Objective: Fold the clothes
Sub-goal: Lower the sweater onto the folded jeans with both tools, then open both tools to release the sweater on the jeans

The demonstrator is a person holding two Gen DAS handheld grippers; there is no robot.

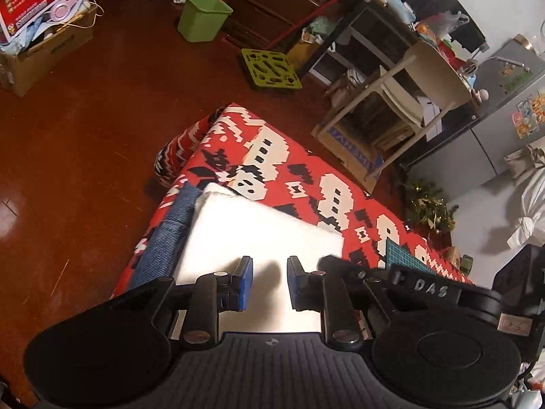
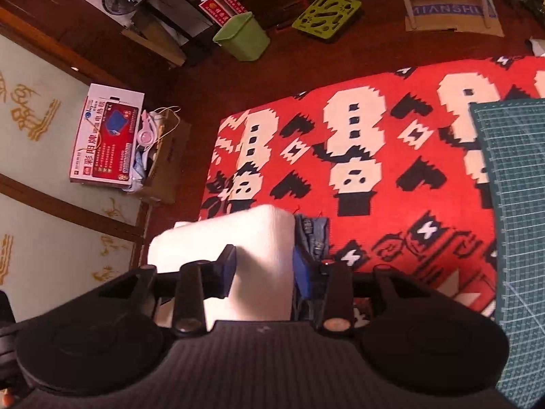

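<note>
Left claw (image 1: 269, 266): fingers apart, nothing pinched, pads clear of any fabric as far as can be seen. Right claw (image 2: 264, 259): likewise apart, gap plain, nothing clamped.

Straight under both, a folded white cloth (image 1: 259, 231), lying on jeans (image 1: 170, 228) at the corner of the table cover (image 1: 306, 177), close to the drop to the floor. Looks squared off already, so probably a finished fold, though the underside stays hidden.

From the left wrist: white fills the gap between the fingers and runs ahead and to the right, long axis slanting from near left to far right; denim shows only as a strip along its left edge. Right claw visible just to the right, over the same cloth's right end.

From the right wrist: left finger over white, right finger over the denim strip, which here peeks out on the white's right side. Seam between the two pieces almost in line with the right finger.

Neither claw clearly nearer; both directly above, tilted steeply down. Straight descent likely enough for any touch-up. Green mat (image 2: 511, 170) well off to the right, out of the way.
</note>
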